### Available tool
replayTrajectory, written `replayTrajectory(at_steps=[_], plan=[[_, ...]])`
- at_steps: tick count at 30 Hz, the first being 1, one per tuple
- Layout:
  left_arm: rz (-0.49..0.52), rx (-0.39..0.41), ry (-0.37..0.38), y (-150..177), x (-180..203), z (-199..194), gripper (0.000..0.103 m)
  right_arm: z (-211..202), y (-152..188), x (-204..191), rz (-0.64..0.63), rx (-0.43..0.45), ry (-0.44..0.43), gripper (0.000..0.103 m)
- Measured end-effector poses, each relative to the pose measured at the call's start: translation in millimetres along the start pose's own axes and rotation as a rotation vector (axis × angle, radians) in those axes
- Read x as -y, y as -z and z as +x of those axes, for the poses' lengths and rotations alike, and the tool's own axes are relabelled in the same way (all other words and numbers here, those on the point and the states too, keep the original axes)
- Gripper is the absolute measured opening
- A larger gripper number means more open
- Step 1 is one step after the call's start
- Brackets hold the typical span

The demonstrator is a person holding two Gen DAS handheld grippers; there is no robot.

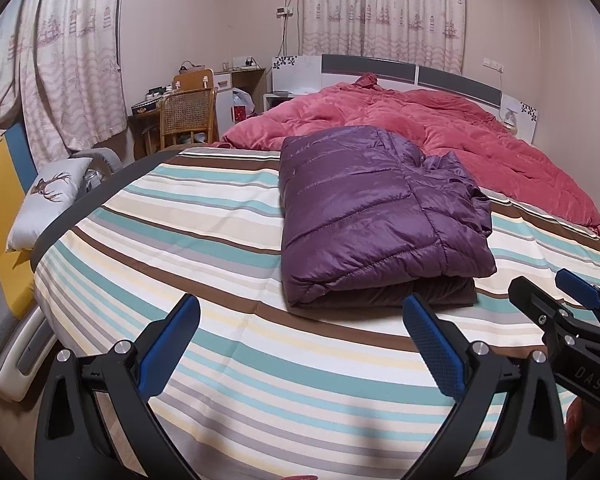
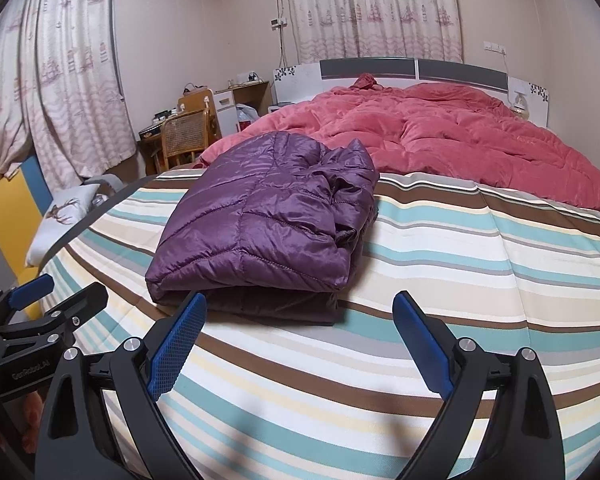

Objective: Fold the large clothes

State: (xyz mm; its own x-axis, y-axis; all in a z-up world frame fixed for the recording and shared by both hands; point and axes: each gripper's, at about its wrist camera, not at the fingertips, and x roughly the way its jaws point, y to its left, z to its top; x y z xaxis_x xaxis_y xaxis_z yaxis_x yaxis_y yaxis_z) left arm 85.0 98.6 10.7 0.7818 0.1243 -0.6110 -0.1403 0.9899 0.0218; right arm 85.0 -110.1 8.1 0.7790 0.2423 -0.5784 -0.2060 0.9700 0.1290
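Note:
A purple quilted puffer jacket (image 1: 372, 216) lies folded into a thick rectangle on the striped bedsheet (image 1: 204, 248). It also shows in the right wrist view (image 2: 268, 224). My left gripper (image 1: 300, 308) is open and empty, just in front of the jacket's near edge. My right gripper (image 2: 300, 308) is open and empty, in front of the jacket's near right corner. The right gripper also shows at the right edge of the left wrist view (image 1: 556, 284), and the left gripper at the left edge of the right wrist view (image 2: 64, 286). Both hang above the sheet, apart from the jacket.
A rumpled red duvet (image 1: 440, 128) covers the far half of the bed below the headboard (image 1: 412, 72). A deer-print pillow (image 1: 48, 204) lies off the bed's left edge. A wicker chair (image 1: 188, 120) and desk stand at the back left by the curtains.

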Motion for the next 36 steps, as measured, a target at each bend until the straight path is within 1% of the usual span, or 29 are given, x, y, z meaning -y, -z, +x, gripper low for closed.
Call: replayTrajectory(at_steps=[36], plan=[[-0.005,-0.015,0.008,0.2,1.2,1.3,0.101,3.4,1.2,-1.9,0.010,-0.001,-0.012,0.094]])
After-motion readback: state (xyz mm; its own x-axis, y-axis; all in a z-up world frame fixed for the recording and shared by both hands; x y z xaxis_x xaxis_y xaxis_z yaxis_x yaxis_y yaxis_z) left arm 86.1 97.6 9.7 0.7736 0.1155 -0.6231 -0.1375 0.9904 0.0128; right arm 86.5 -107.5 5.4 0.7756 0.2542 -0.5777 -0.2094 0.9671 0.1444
